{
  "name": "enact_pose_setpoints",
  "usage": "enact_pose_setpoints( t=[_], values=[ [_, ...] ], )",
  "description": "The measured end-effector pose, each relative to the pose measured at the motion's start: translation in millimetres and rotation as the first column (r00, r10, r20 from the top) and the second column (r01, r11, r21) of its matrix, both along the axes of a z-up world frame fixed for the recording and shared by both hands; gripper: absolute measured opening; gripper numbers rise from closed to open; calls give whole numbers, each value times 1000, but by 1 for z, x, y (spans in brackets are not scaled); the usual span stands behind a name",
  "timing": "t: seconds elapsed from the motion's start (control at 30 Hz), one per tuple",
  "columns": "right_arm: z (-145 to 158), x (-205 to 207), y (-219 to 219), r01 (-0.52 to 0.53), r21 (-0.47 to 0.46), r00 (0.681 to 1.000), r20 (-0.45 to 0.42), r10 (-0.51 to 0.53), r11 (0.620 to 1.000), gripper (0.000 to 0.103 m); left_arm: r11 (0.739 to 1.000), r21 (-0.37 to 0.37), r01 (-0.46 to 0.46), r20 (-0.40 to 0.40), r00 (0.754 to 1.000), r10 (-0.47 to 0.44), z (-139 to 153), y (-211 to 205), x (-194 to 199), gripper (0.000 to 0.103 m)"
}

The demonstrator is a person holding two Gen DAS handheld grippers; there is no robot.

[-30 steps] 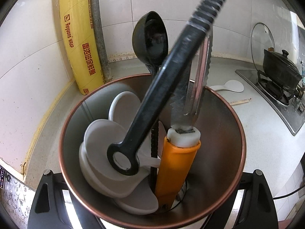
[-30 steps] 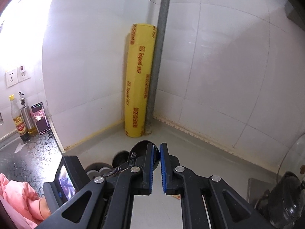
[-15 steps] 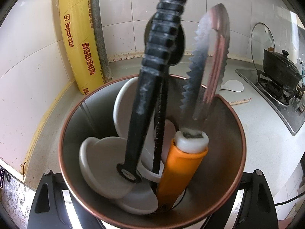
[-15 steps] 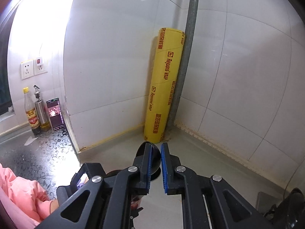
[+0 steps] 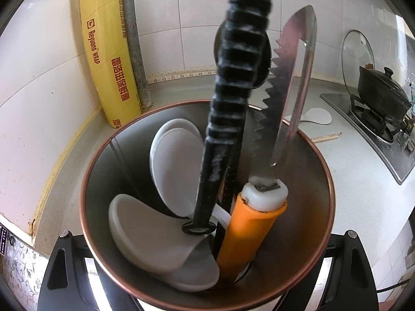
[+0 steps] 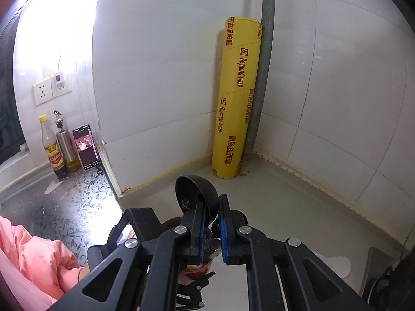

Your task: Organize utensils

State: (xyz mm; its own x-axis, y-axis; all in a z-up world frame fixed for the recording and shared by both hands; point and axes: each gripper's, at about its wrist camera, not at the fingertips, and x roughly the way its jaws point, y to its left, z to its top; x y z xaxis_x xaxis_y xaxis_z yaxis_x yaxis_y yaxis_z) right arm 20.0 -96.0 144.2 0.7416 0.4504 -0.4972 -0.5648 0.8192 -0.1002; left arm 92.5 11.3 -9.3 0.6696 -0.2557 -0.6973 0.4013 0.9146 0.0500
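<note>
1. The left gripper (image 5: pixel 207 235) is clenched on a shiny metal cup (image 5: pixel 301 186). One black finger (image 5: pixel 62 259) shows on each side of the cup.
2. The cup has a brown rim and is tipped toward the camera, so you can look inside.
3. Inside the cup are white rice scoops (image 5: pixel 150 230). They lie low on the left side.
4. A knife (image 5: pixel 251 228) with an orange handle is in the cup too, on the right side. Its jagged blade sticks up past the rim.
5. A thick black handle (image 5: pixel 233 83) with bumps goes down into the middle of the cup. Its ring end sits on the white scoops. Its top runs out of the picture.
6. A black ladle (image 6: pixel 192 191) sticks up out of the cup.
7. The right gripper (image 6: pixel 212 223) is above the cup. Its blue pads are pulled close together. I cannot tell if they pinch anything.
8. Behind the cup, a yellow wrap roll (image 5: pixel 109 51) stands in the wall corner.
9. To the right of the cup, one more white scoop (image 5: pixel 315 116) and a chopstick (image 5: pixel 326 137) lie on the counter.
10. Far right of the cup, a black pot (image 5: pixel 381 90) sits on the stove.
</note>
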Motion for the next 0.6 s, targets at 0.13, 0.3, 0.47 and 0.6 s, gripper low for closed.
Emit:
enact_pose_setpoints(
  t=[0.13,0.3,0.47,0.6],
  values=[
    [-1,1,-6,17,14,1000,-9,-17,1000,10,1000,-2,0,0,1000,0,2,4,1,90],
    [-1,2,-10,34,29,999,-15,-33,999,10,1000,-2,-2,2,1000,2,1,4,1,90],
    [-4,1,-17,55,45,998,-22,-54,997,46,1000,-2,-4,1,1000,4,1,4,2,90],
    [-6,-1,-25,79,73,997,-27,-77,994,56,1000,-3,-7,2,1000,7,1,3,0,90]
  ],
)
